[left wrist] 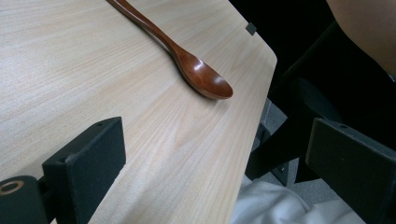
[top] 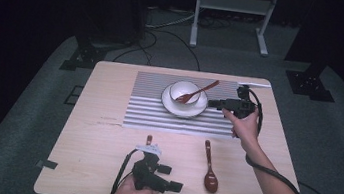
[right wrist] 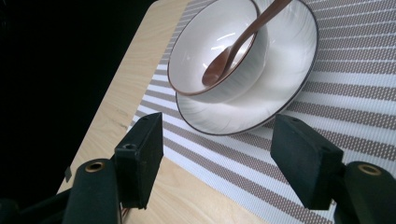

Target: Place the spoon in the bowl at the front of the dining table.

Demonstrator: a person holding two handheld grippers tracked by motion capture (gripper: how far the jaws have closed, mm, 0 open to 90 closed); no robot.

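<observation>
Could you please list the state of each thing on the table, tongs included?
Bowl: upright on the plate, fork inside.
Plate: flat on the striped mat.
Fork: head in the bowl, handle leaning over the rim.
Spoon: lying loose on the bare table.
Left tongs: open, holding nothing.
Right tongs: open, holding nothing, beside the plate.

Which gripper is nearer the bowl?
Right. The right gripper sits just beside the bowl, jaws open toward it; the left gripper is at the table's near edge, far off.
</observation>
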